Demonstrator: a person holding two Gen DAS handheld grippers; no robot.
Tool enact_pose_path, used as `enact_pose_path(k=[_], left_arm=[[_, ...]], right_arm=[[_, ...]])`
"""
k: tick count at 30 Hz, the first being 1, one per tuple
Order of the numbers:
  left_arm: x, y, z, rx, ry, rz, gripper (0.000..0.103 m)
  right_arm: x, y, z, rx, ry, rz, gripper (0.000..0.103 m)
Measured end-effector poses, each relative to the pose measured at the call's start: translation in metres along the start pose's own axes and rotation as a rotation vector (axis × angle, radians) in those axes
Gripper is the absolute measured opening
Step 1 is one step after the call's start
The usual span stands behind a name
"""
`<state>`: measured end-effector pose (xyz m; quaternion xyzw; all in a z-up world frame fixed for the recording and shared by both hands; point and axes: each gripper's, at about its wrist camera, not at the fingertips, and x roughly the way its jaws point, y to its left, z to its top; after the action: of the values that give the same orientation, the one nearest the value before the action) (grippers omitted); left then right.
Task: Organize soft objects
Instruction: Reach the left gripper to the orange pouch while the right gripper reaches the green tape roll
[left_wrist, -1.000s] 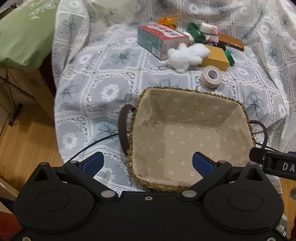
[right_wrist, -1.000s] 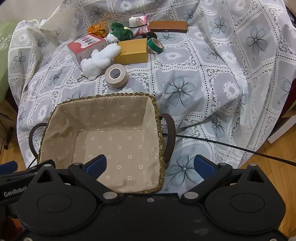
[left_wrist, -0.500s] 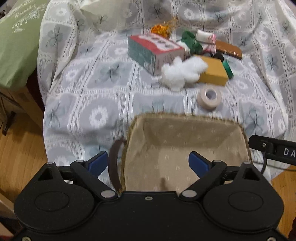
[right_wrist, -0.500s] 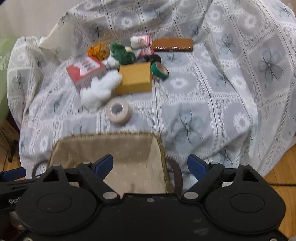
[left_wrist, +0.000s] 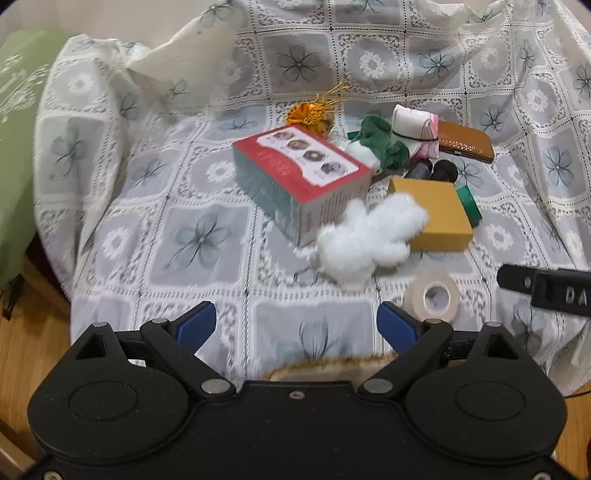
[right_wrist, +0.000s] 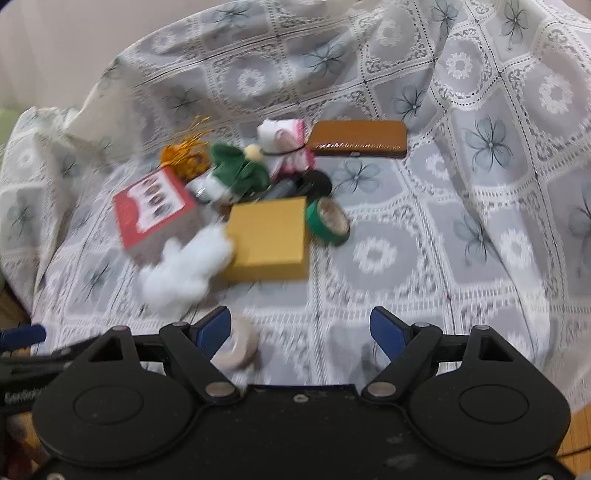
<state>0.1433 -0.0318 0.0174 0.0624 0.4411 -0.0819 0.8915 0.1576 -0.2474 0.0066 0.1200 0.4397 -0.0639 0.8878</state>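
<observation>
**Grippers over the cloth, soft things ahead**

Jaws of the left gripper stand wide apart with only patterned cloth between them. The right gripper has just been closing a little, yet its blue pads are still well apart and grip nothing; a beige tape roll lies just beside its left pad.

A sliver of the basket rim shows at the left gripper's base. Further out lies the white fluffy toy, touching both the red box and the yellow box. Behind them sit a green plush, a white-and-pink cloth roll, an orange tassel, a green tape roll and a brown case.
</observation>
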Motion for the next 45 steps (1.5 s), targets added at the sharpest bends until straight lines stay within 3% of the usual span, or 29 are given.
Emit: enact_pose_path(k=[6,10,16,20,24,30,33,37,45], left_arm=[[0.021,-0.003,0.020,0.018,0.003,-0.002,0.091],[0.032,-0.004,0.030,0.027,0.007,0.002,0.091],[0.045,-0.006,0.038,0.019,0.019,-0.004,0.091],[0.053,-0.011,0.038,0.026,0.037,-0.008,0.091],[0.056,-0.014,0.039,0.035,0.044,-0.006,0.091],[0.058,-0.016,0.044,0.046,0.033,0.001,0.091],[0.058,-0.017,0.050,0.047,0.024,0.001,0.091],[0.058,-0.020,0.057,0.051,0.009,0.005,0.091],[0.060,-0.023,0.060,0.065,0.008,0.008,0.091]], right_arm=[[0.038,-0.025,0.047,0.083,-0.029,-0.096,0.082],[0.061,-0.042,0.066,0.078,0.006,-0.201,0.080],[0.090,-0.053,0.065,0.047,0.063,-0.229,0.080],[0.109,-0.052,0.066,0.043,0.073,-0.201,0.080],[0.130,-0.053,0.072,0.027,0.063,-0.247,0.079],[0.133,-0.064,0.090,0.005,-0.044,-0.319,0.079],[0.129,-0.072,0.094,0.020,-0.068,-0.310,0.079],[0.116,-0.078,0.086,0.035,-0.046,-0.206,0.079],[0.092,-0.061,0.047,-0.129,-0.008,-0.122,0.080]])
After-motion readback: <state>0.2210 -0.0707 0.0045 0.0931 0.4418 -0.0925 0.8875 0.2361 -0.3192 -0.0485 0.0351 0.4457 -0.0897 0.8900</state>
